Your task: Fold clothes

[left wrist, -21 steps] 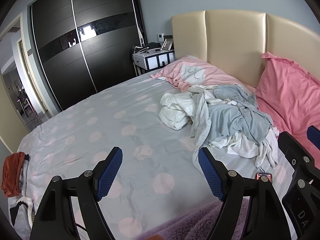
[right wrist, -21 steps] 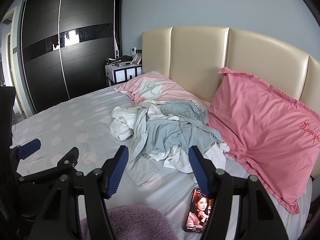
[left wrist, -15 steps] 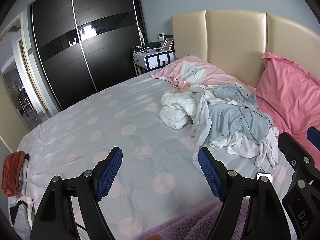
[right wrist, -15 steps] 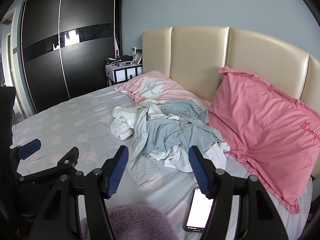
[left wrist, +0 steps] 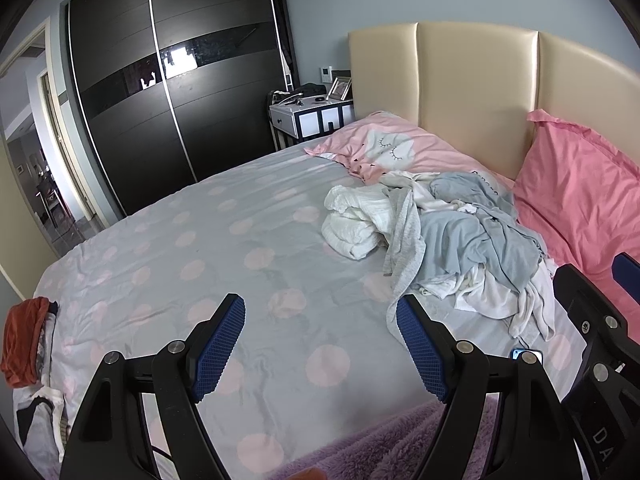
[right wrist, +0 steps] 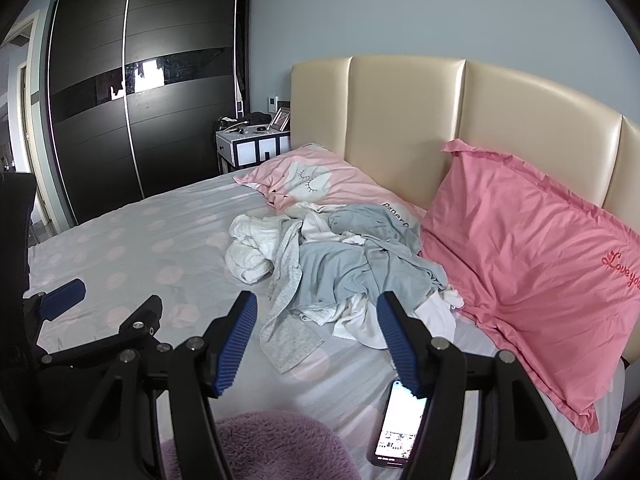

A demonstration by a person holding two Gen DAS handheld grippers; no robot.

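Toward the headboard side of the bed (left wrist: 168, 264), a rumpled heap of clothes (right wrist: 340, 272) lies unfolded: a pale blue garment (right wrist: 344, 276) on top, a grey knit piece (right wrist: 286, 312) trailing toward the foot, white items (right wrist: 250, 248) bunched at its ten o'clock edge. From the right tongs (right wrist: 316, 338) the heap sits dead ahead at twelve o'clock, close beyond the tips; from the left tongs (left wrist: 320, 344) it lies off at two o'clock, farther away. Its long axis runs from the cat-face pillow (right wrist: 308, 180) down toward the phone (right wrist: 400, 428). Both tongs are spread wide and hold nothing. By my reading the right hand is nearer, and the grey trailing end is the closest loose edge. A pink pillow (right wrist: 520, 248) flanks the heap at three o'clock.
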